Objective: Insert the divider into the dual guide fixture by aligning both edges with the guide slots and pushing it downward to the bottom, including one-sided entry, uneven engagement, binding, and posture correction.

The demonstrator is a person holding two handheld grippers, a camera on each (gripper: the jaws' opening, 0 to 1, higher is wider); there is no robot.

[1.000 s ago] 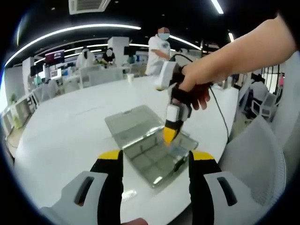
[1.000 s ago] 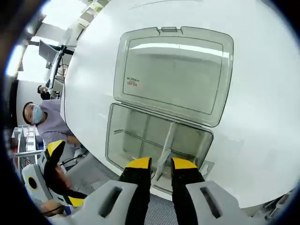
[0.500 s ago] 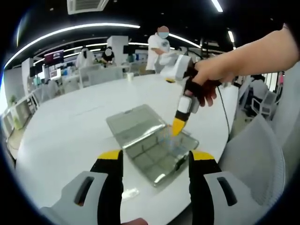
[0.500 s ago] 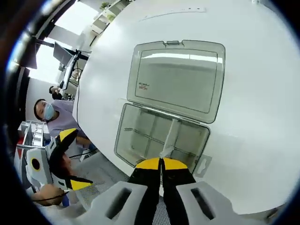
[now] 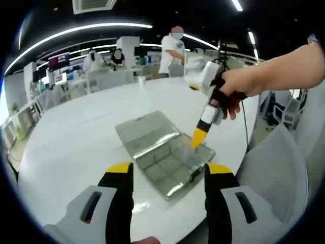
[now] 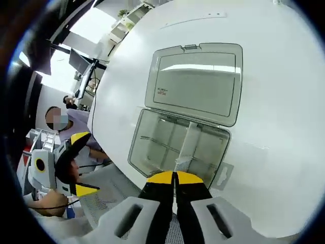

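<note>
The right gripper (image 6: 174, 178) has its 2 yellow-tipped jaws pinched together on the near end of the clear divider (image 6: 186, 151), which leans away from the jaws and reaches down into the open compartment box (image 6: 147, 150) sitting on the white table (image 6: 284, 117). The box's lid (image 6: 195, 84) lies flat behind it. In the left gripper view the same gripper (image 5: 198, 138) comes down at a slant over the box (image 5: 167, 168), held by a hand (image 5: 236, 91), so the divider looks tilted rather than upright. Whether both edges sit in the guide slots cannot be told at this size. The left gripper (image 5: 167, 175) hangs back with its jaws spread apart and nothing between them, well clear of the box. The risk, as I judge it, is binding: pushing down while the divider is slanted could drive 1 edge deeper than the other and wedge it, or flex the thin plastic. With nothing bracing the box, a hard push could also slide or tip it near the table edge.
</note>
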